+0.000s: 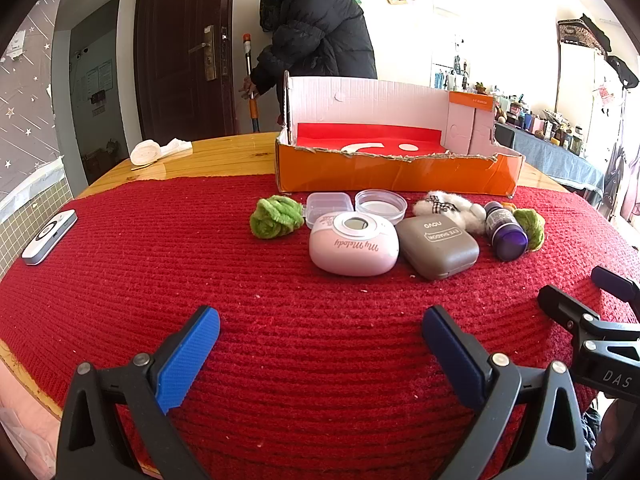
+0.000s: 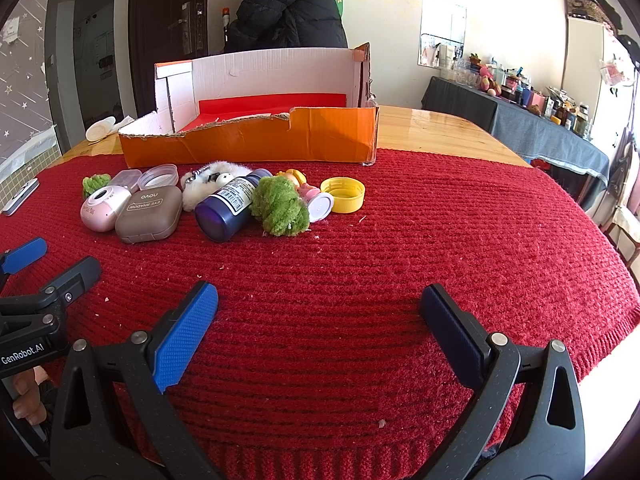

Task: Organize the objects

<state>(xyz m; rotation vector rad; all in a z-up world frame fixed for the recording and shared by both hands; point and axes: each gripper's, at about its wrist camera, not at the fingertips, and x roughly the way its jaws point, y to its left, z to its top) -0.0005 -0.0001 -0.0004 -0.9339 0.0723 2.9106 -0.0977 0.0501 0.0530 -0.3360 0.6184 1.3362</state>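
Note:
A row of small objects lies on the red knitted cloth [image 1: 160, 264] in front of an open orange cardboard box [image 1: 396, 176] [image 2: 256, 140]: a green yarn ball [image 1: 276, 216], a pink device [image 1: 354, 246] [image 2: 105, 208], a brown eyeshadow case [image 1: 439, 246] [image 2: 148, 220], a purple bottle [image 1: 505, 232] [image 2: 228, 210] on its side, a second green yarn ball [image 2: 280, 206], a white fluffy toy [image 1: 444, 206] and a yellow cap [image 2: 344, 194]. My left gripper [image 1: 320, 356] and right gripper [image 2: 318, 334] both stand open over bare cloth, well short of the row.
A clear plastic box [image 1: 328, 205] and a clear round lid [image 1: 380, 205] lie just before the orange box. A white flat device [image 1: 50, 236] rests at the cloth's left edge. A person in a dark jacket [image 1: 316, 24] stands behind the table by a door.

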